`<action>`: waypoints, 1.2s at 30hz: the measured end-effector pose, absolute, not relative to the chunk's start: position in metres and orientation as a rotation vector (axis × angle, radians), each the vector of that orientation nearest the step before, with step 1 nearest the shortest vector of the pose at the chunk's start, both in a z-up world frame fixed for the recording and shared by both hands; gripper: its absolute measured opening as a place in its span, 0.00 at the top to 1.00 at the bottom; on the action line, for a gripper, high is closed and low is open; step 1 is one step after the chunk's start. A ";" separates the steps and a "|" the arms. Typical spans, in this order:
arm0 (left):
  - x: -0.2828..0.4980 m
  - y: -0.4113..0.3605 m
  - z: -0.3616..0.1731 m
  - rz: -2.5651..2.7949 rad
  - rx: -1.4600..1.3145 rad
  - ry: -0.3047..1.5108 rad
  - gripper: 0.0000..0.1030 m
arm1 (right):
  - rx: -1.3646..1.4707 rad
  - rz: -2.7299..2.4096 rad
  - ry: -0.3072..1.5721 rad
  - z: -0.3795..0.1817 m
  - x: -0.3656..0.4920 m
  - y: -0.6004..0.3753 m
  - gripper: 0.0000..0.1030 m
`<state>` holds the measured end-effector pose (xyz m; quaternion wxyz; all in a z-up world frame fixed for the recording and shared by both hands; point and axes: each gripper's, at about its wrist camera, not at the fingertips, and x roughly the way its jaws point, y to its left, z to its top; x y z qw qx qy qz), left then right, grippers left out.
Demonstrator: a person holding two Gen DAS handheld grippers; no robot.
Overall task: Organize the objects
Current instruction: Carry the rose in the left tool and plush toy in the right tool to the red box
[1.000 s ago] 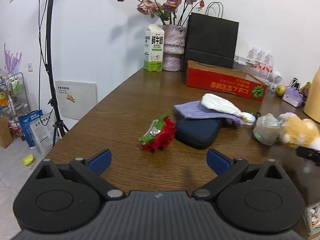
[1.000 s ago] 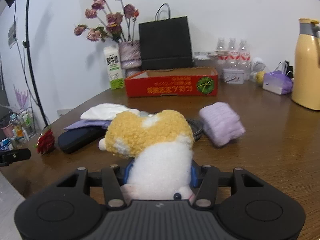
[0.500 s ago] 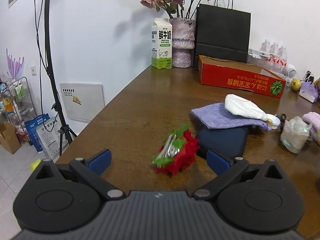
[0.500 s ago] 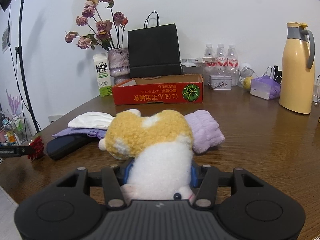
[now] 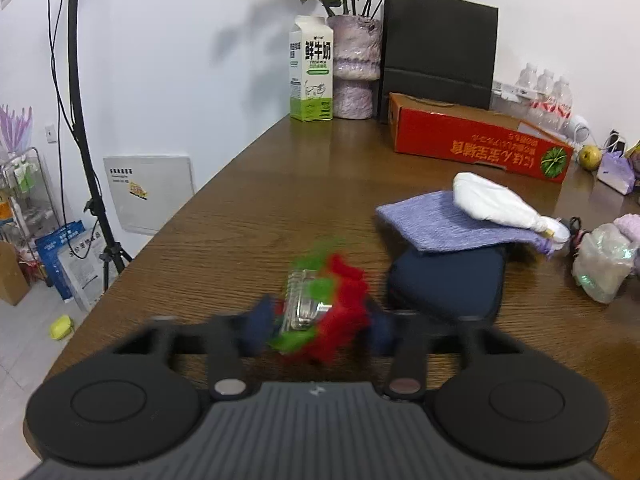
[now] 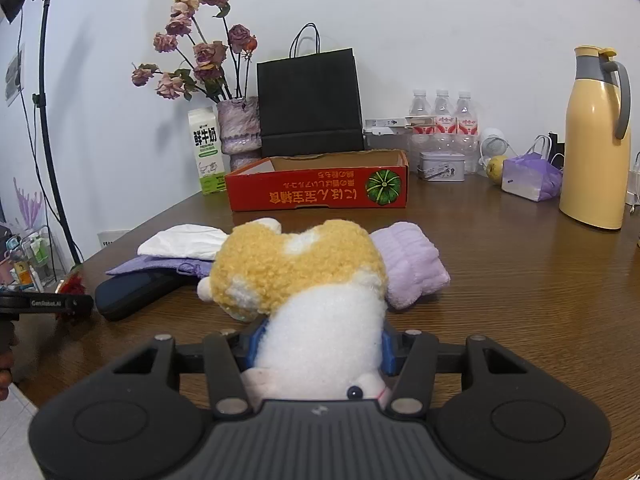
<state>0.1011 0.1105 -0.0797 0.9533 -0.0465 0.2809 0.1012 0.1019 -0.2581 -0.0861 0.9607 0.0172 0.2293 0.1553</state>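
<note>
My left gripper (image 5: 320, 326) is blurred, its blue pads close on both sides of a red and green fabric flower with a clear clip (image 5: 324, 308) on the wooden table (image 5: 256, 200). Whether it grips the flower is unclear. My right gripper (image 6: 318, 350) is shut on a yellow and white plush toy (image 6: 304, 280) and holds it above the table. The open red cardboard box (image 6: 320, 190) stands at the back; it also shows in the left wrist view (image 5: 480, 144).
A dark blue case (image 5: 448, 280), a purple cloth (image 5: 448, 220) and a white bag (image 5: 496, 200) lie right of the flower. A lilac towel (image 6: 408, 260) lies behind the plush. Milk carton (image 5: 311, 68), flower vase (image 5: 354, 66), black paper bag (image 6: 310, 104), water bottles and yellow thermos (image 6: 596, 140) line the back.
My left gripper moved forward onto the flower and its fingers closed in from wide open. My right gripper, still holding the plush, shifted so the red box sits more centred.
</note>
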 end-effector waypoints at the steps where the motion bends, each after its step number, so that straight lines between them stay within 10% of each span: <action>1: 0.099 0.110 -0.078 0.202 -0.099 0.564 0.62 | 0.034 0.315 0.465 -0.086 0.102 -0.258 0.50; 36: 0.098 -0.004 -0.014 -0.019 0.013 0.379 0.64 | -0.005 0.354 0.422 -0.059 0.119 -0.246 0.50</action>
